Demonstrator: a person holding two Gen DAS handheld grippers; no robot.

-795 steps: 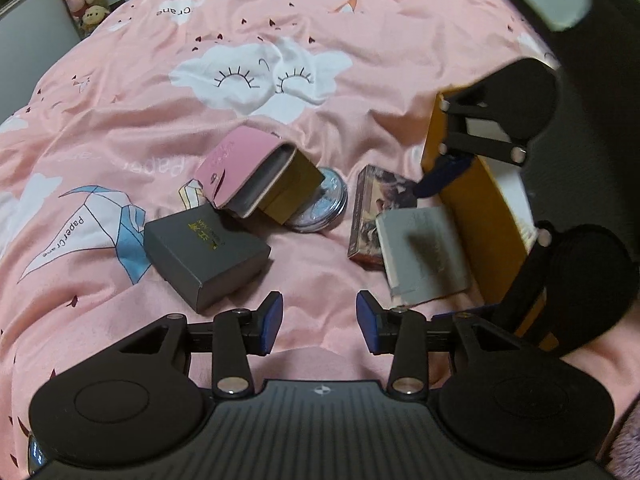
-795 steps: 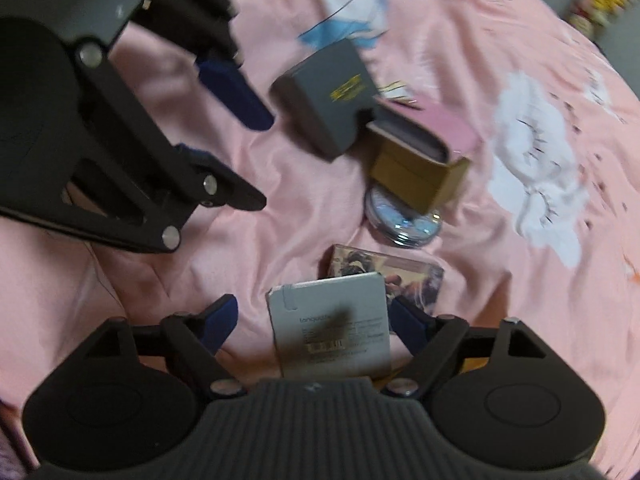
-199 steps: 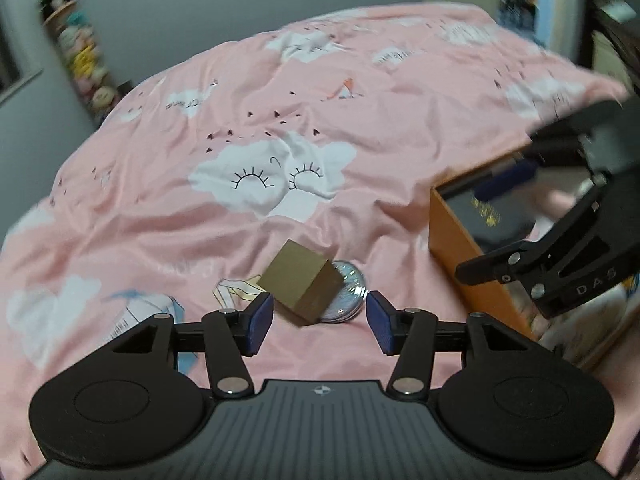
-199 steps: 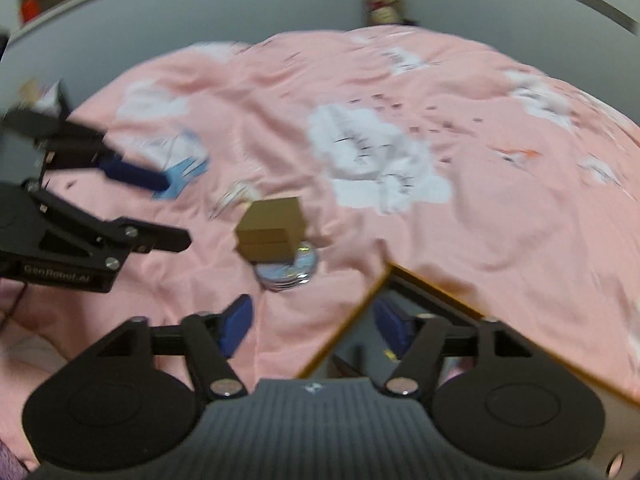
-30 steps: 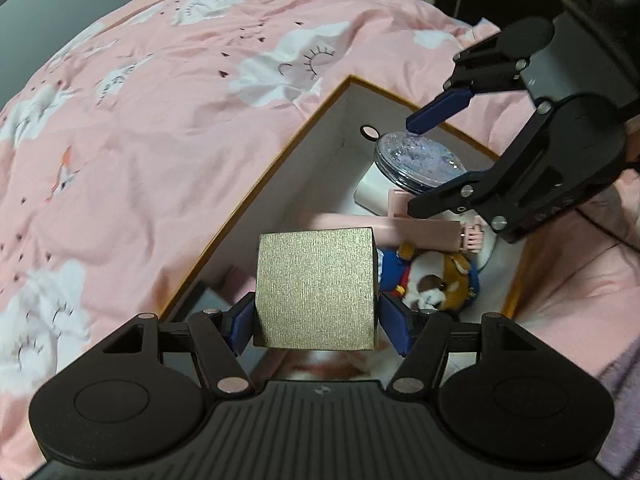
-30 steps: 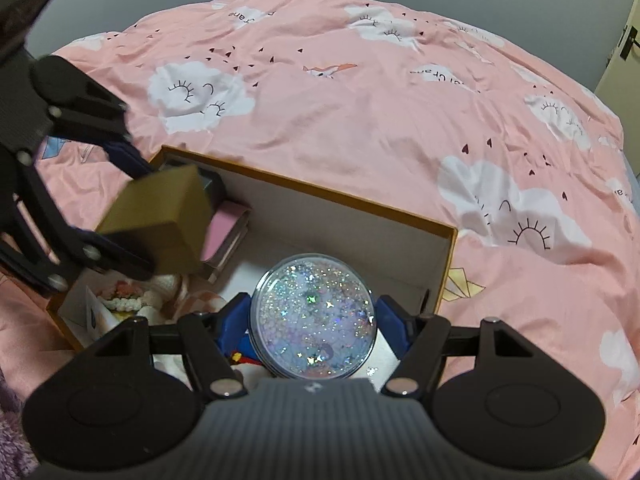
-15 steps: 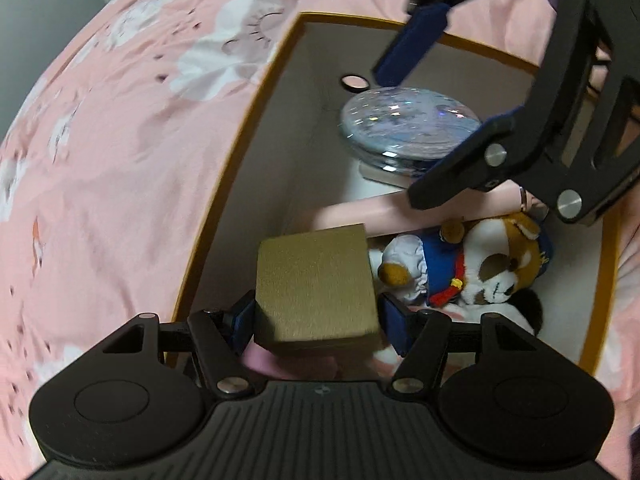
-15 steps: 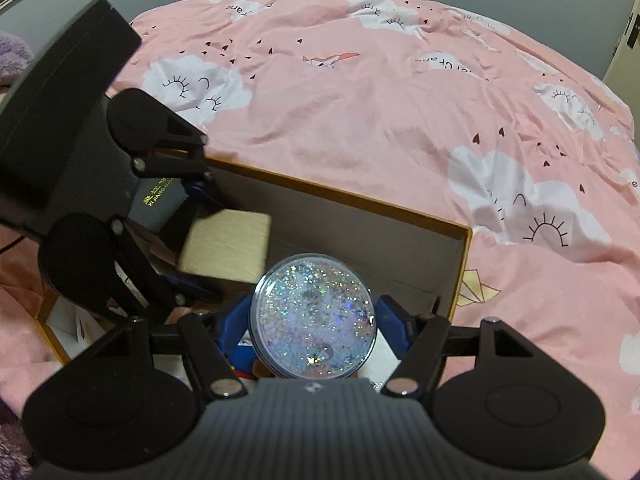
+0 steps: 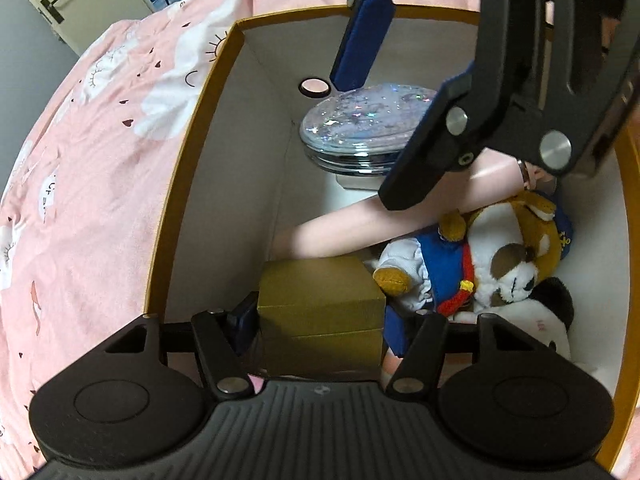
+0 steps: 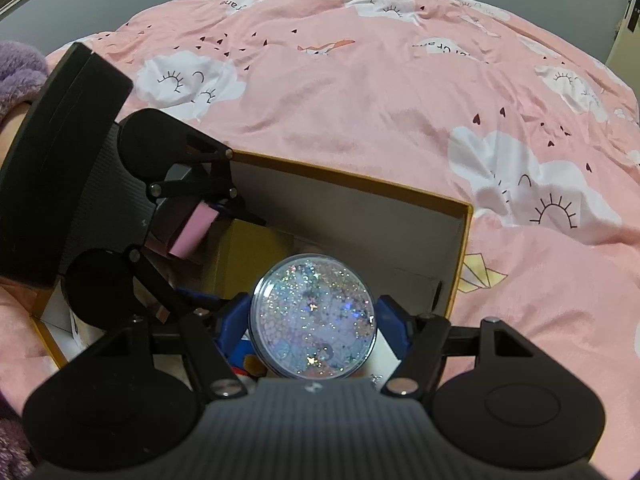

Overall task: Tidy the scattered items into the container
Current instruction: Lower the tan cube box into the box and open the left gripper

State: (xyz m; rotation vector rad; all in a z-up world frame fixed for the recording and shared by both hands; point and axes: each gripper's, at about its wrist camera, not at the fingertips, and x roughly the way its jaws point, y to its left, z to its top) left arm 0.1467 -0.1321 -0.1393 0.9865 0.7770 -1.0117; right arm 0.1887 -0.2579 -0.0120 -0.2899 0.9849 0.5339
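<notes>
Pink bedding (image 10: pixel 380 92) printed with white clouds covers the bed on which an orange-rimmed cardboard box (image 9: pixel 188 168) stands, open at the top, white inside.

Gold box (image 9: pixel 320 312): low inside the container, against its left wall in the left wrist view, between the blue pads of the left gripper (image 9: pixel 318 320). The jaws are closing, and both pads sit against the sides of the gold box. A long pink item (image 9: pixel 360 228) lies directly behind it, and a plush dog (image 9: pixel 492 252) in a blue outfit lies just beside it on the right.

Glitter disc (image 10: pixel 314 322): a round, clear case filled with sparkles, clamped between the pads of the right gripper (image 10: pixel 314 326) and held over the far end of the container. In the left wrist view the disc sits close above a white item (image 9: pixel 352 188); contact between them cannot be determined.

Remaining contents: a black-and-white plush (image 9: pixel 536 320) lies beside the dog, at the near right. A round hole (image 9: pixel 315 86) pierces the far wall.

Surroundings: a purple fuzzy sleeve (image 10: pixel 20 68) shows at the left edge of the right wrist view. A door with a dark handle (image 9: pixel 52 2) shows at the upper left of the left wrist view.
</notes>
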